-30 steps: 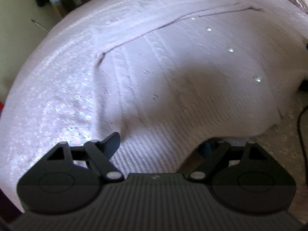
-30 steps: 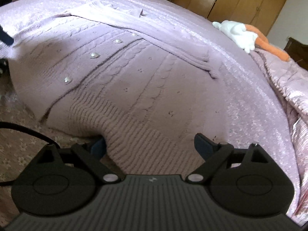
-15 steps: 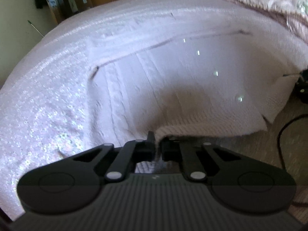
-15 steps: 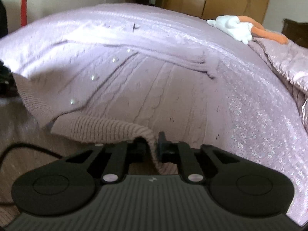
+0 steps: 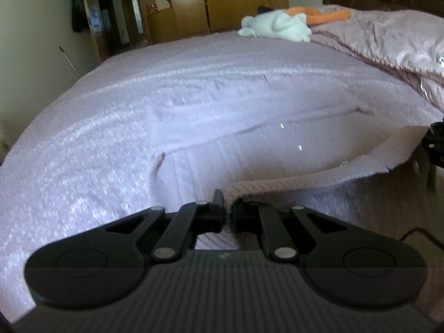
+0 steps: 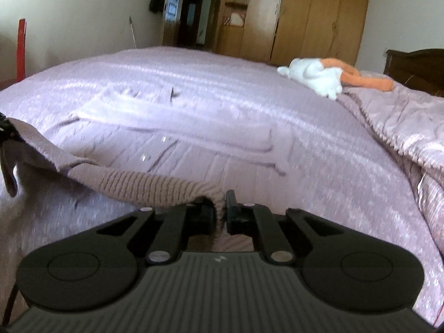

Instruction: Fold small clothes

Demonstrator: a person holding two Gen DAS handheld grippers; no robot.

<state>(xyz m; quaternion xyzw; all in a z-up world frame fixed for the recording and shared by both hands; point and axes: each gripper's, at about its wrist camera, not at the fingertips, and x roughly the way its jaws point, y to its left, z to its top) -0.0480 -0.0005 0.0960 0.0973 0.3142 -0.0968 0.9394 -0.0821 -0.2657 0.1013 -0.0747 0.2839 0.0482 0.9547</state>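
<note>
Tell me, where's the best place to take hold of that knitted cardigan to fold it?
By the ribbed hem, at its two corners, coming from the near edge of the bed. The hem is thick and firm, and it lies closest. Each hand-held gripper already pinches a corner there: the left hand-held gripper and the right hand-held gripper hold it raised off the cardigan.

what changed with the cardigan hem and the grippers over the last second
Both grippers, left gripper and right gripper, went from open to shut on the cardigan ribbed hem and lifted it off the bed. The sleeves, the upper body and the plush toy stayed put.
</note>
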